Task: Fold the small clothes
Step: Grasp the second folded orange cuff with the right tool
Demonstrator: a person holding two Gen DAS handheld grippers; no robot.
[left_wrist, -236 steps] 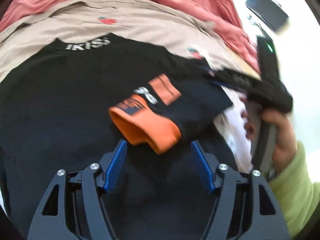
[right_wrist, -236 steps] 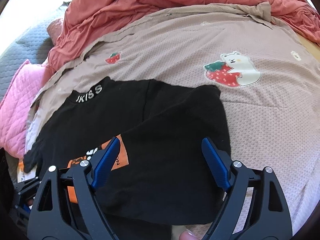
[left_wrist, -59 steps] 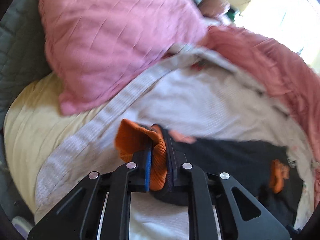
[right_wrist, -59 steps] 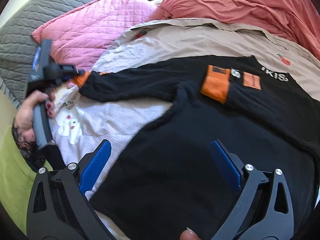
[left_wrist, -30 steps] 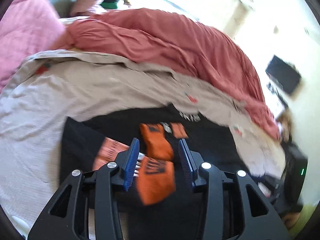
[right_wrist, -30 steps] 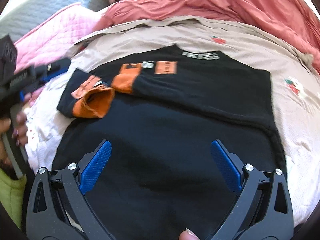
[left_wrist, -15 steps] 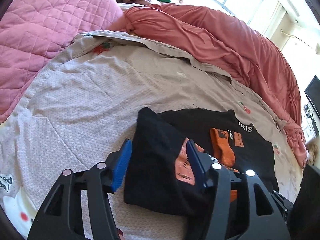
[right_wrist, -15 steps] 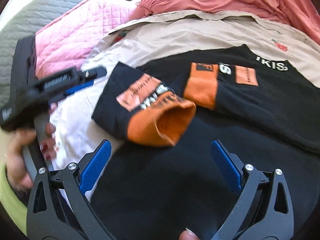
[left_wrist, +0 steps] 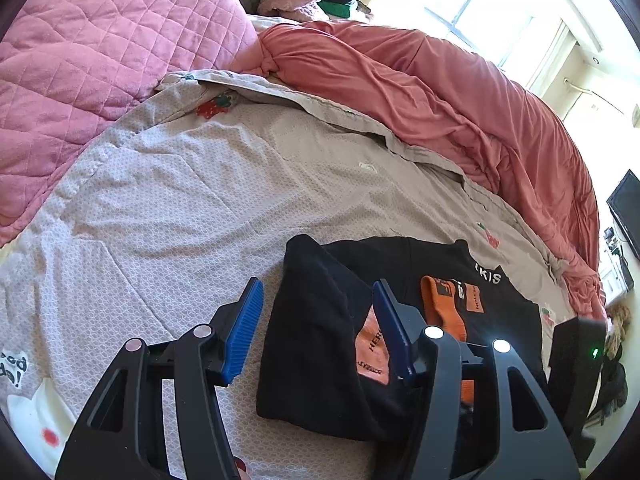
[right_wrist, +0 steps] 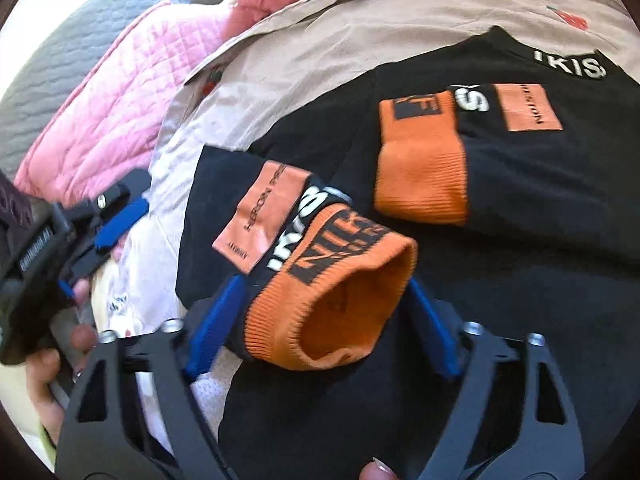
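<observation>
Right tongs (right_wrist: 320, 316): closing around orange cuff (right_wrist: 332, 300) | left tongs (left_wrist: 316, 328): half open, empty, over black sleeve (left_wrist: 316, 344)

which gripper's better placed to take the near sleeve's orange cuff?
Right. The right gripper already straddles the ribbed orange cuff, jaws just closing. The left gripper sits open over the sleeve's black fold.

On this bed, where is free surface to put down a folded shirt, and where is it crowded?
Free: the wide grey-beige sheet, bordered by the pink quilted pillow, the bunched red duvet and the black shirt. Crowded: around that shirt, where the left gripper and right gripper work at its orange cuffs.
</observation>
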